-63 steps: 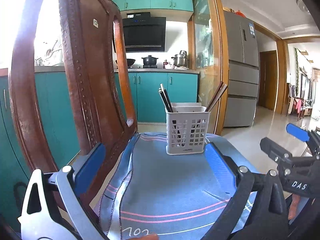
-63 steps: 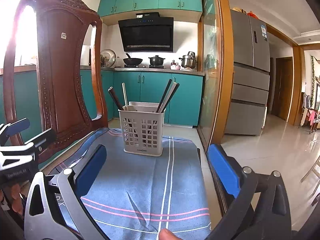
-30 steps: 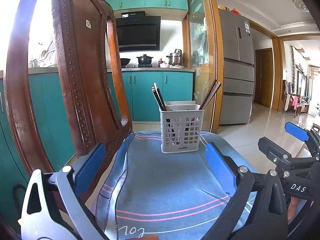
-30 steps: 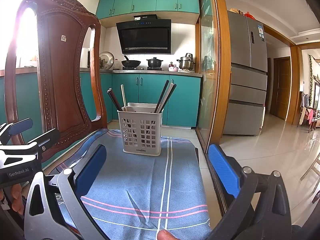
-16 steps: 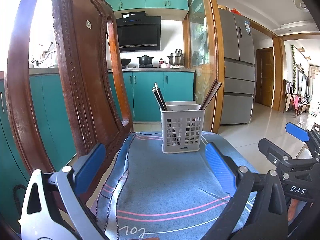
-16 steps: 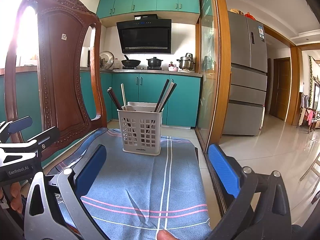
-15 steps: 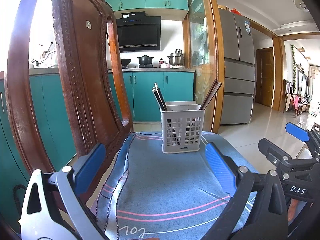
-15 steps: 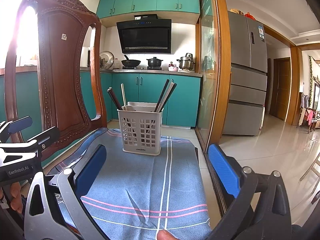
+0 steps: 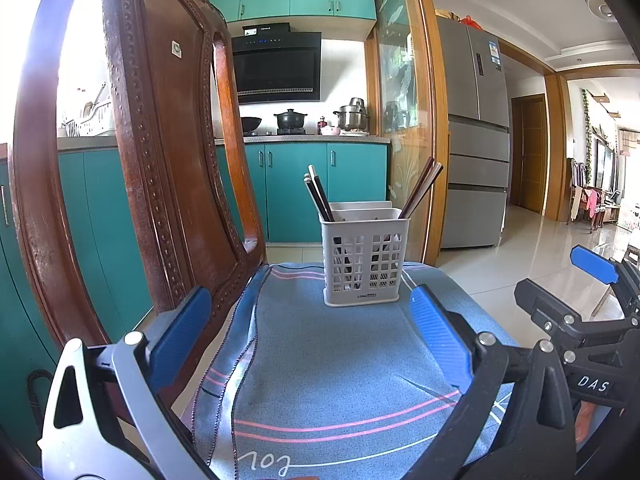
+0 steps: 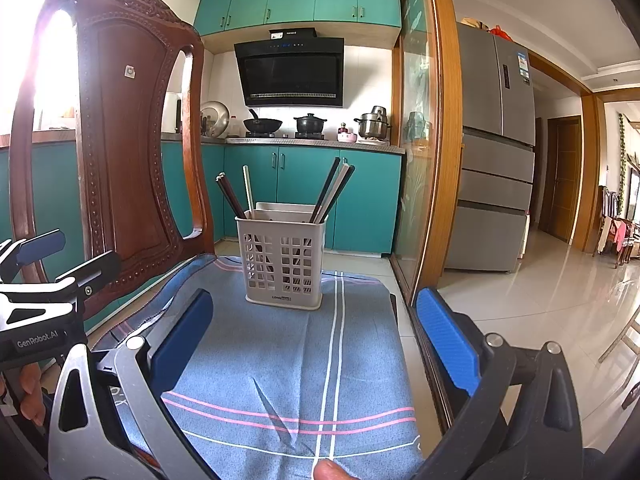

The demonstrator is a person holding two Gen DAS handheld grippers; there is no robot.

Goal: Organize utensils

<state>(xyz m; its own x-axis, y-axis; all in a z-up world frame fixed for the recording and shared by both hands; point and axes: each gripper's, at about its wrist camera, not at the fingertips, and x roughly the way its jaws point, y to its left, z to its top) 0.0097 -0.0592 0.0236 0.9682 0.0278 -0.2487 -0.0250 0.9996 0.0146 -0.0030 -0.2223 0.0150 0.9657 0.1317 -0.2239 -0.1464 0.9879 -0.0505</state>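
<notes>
At the bottom of each wrist view, the left gripper (image 9: 310, 340) and right gripper (image 10: 316, 340) hold their blue-padded fingers (image 9: 438, 338) spread wide with nothing between them, above a blue cloth (image 9: 340, 360) with pink and white stripes. At frame centre, farther back on the cloth, a white perforated utensil holder (image 10: 282, 262) stands upright with a white tray-like piece just behind it; dark chopsticks (image 10: 230, 196) and one pale stick lean left, and dark and pale chopsticks (image 10: 334, 188) lean right. A carved wooden chair back (image 10: 120, 140) rises at the left.
</notes>
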